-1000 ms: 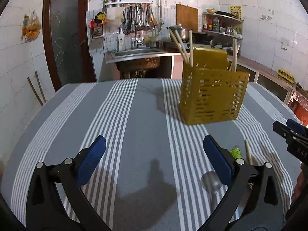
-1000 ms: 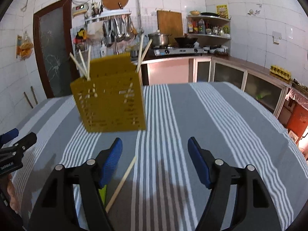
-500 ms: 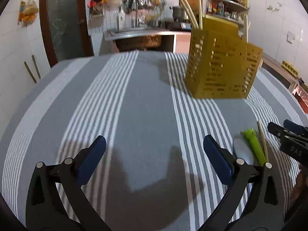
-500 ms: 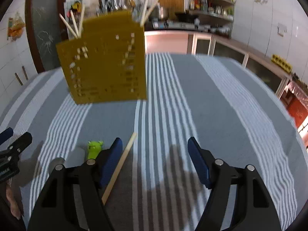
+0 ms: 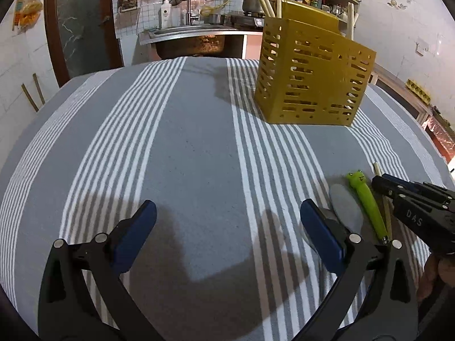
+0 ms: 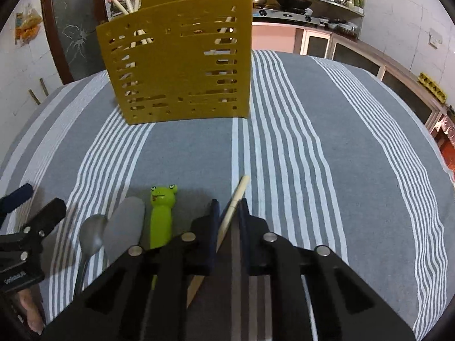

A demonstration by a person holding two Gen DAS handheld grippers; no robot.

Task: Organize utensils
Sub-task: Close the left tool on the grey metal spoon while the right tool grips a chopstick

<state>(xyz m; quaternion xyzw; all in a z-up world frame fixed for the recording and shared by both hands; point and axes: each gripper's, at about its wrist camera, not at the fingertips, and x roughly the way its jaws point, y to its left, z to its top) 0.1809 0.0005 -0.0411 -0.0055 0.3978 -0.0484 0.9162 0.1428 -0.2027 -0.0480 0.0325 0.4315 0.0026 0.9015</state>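
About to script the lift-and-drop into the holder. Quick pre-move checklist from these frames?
1. Right gripper jaws closing with the pale wooden chopstick between them: ok.
2. Grip firm enough to lift: cannot tell.
3. Green frog-handled utensil and steel spoon outside the jaws: ok.
4. Yellow slotted plastic utensil holder upright on the striped tablecloth: ok.
5. Free room in the holder: cannot tell.
6. Left gripper open, empty, off to the side: ok.

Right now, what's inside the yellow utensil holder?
Pale chopsticks stand in the yellow utensil holder, tips poking above its rim and shafts showing through the slots. Its floor and anything short lying inside are hidden by the walls.
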